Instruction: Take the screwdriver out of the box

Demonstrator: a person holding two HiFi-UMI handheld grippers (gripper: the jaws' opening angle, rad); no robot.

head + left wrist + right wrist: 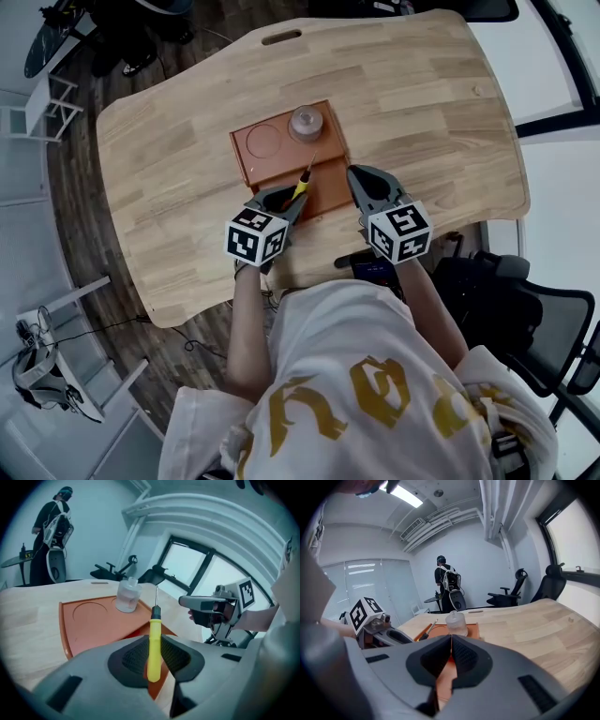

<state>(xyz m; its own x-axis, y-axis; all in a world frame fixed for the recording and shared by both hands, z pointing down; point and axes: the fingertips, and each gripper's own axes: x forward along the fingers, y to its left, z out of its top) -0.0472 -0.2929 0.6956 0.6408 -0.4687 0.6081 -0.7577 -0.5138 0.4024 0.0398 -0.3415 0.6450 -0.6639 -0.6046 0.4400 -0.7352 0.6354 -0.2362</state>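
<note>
Even, bright indoor light; ceiling strip light (404, 495) glows top left, windows (201, 571) blown out pale. Soft shadows on table (412, 103). Gripper views bow strongly with dark corners; near fingers (126, 660) slightly soft.

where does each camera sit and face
Head view: on the person's head, steeply down at the table; shows arms, shirt, left claw, right claw.
Left gripper view: on the left claw, along jaws clamped on the screwdriver, towards windows; right claw at right.
Right gripper view: on the right claw, jaws together, facing the room; left claw at left.
All share the orange box and jar.
</note>
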